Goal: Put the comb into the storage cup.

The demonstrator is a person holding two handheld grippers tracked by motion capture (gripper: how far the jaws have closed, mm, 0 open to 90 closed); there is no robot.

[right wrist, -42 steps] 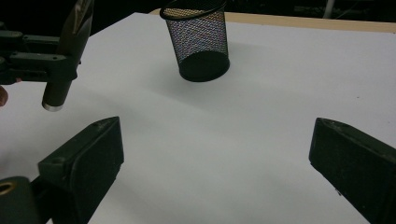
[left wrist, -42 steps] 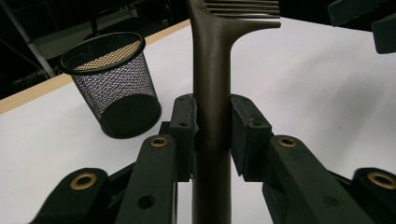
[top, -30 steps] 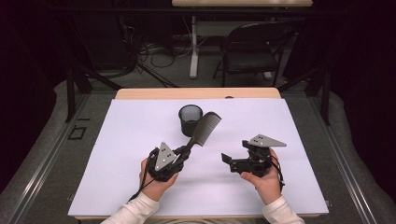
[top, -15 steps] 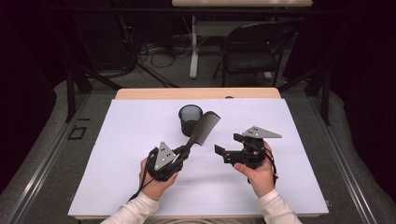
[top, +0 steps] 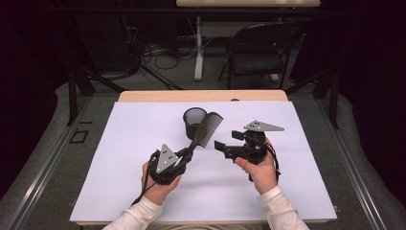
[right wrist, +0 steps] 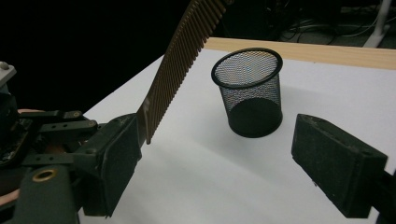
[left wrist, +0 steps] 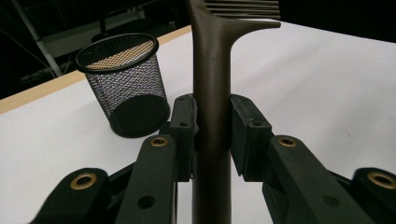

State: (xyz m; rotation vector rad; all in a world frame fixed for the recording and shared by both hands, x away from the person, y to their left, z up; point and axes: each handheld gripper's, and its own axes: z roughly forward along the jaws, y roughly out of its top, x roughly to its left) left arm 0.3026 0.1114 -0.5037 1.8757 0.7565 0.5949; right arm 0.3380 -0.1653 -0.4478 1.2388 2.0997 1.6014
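Comb [top: 207, 130]: dark, held by its handle above the white table cover [top: 119, 158], near the middle of the table; its toothed end slants up and away toward the far right, ending just beside the cup's rim.
Left gripper [top: 184, 154]: jaws clamped on the comb's handle, one pad [left wrist: 184, 128] on each side; the grip low on the handle leaves the toothed end free, probably so it can be handed over or lowered into the cup.
Mesh cup [top: 194, 120]: black wire cup, upright and empty, standing on the cover just beyond the comb; a likely place for the comb.
Right gripper [top: 221, 146]: to the right of the comb, pointed left at it, jaws wide with nothing between them; they have just been closing a little, apparently readying to take the comb.
Right-gripper look: the comb's teeth [right wrist: 180, 56] rise past the left pad [right wrist: 114, 161], not touching the right.
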